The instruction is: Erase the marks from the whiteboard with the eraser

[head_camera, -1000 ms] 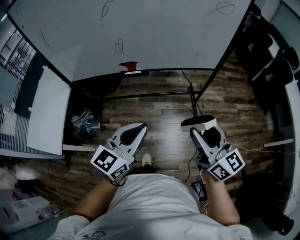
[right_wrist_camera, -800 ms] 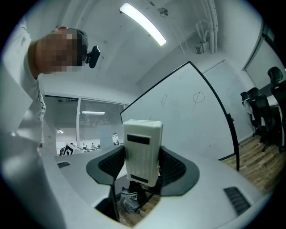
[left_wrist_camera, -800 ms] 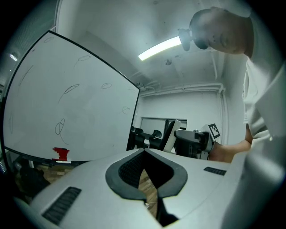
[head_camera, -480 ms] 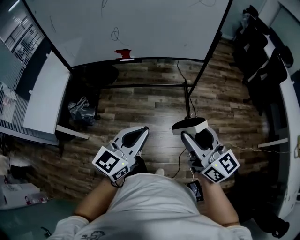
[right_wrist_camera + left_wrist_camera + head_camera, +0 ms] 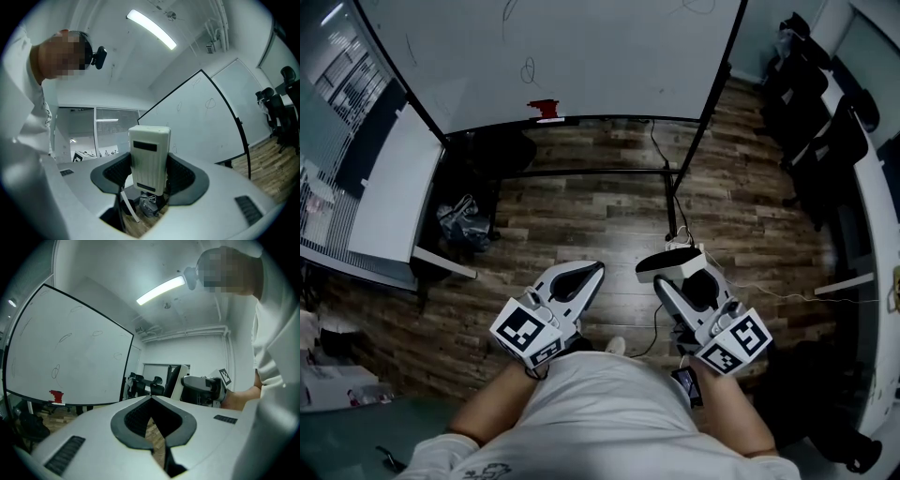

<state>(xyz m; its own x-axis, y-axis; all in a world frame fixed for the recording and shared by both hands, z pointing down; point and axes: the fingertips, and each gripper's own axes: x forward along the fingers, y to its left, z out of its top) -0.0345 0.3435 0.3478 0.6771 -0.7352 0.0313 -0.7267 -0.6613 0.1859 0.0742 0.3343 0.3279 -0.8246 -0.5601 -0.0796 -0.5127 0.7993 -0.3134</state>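
The whiteboard [image 5: 572,47] stands on its frame well apart from the person, across a stretch of wood floor [image 5: 581,206]. A cable [image 5: 661,155] trails over that floor by the frame's leg, and I judge it could catch a foot on the way in.

The left tongs [image 5: 591,270] are closed tip to tip on nothing. The right tongs [image 5: 671,277] are clamped on the eraser [image 5: 672,260], held low in front of the body. The eraser juts past the tips, so a hard press on the board could lever it loose.

The marks [image 5: 528,70] are thin and scattered, so some could easily be missed.

The head view shows the eraser only as a pale bar. The right gripper view shows it upright, pinched on both flanks. Only the left gripper view shows its tips meeting.
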